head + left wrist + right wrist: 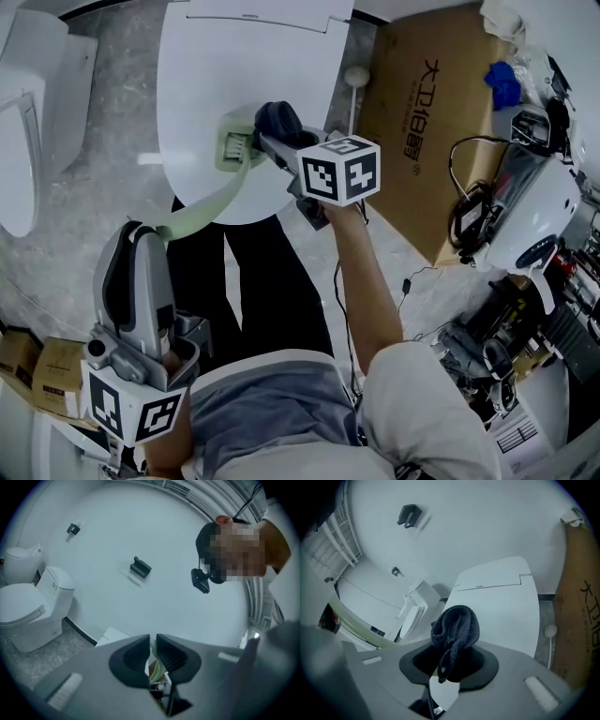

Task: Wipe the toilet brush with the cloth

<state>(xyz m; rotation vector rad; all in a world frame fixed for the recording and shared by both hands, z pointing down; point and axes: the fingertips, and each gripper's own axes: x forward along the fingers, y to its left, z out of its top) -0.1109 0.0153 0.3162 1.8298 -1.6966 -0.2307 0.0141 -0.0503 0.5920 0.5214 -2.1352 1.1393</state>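
A pale green toilet brush (pixel 234 145) hangs over the white toilet lid (pixel 202 66). Its curved handle (pixel 199 214) runs down and left into my left gripper (pixel 157 234). In the left gripper view the jaws of that gripper (pixel 153 660) are shut on the green handle (pixel 154 670). My right gripper (pixel 274 142) is shut on a dark blue cloth (pixel 278 120) and holds it against the brush head. In the right gripper view the bunched cloth (pixel 456 627) sticks out of the right gripper (pixel 450 665), and the green handle (pixel 351 623) curves past at the left.
A second toilet (pixel 28 141) stands at the left. A tall cardboard box (pixel 422 112) leans at the right of the lid, with a white brush (pixel 354 80) beside it. Cables and devices (pixel 525 225) crowd the right side. Small boxes (pixel 47 366) sit at the bottom left.
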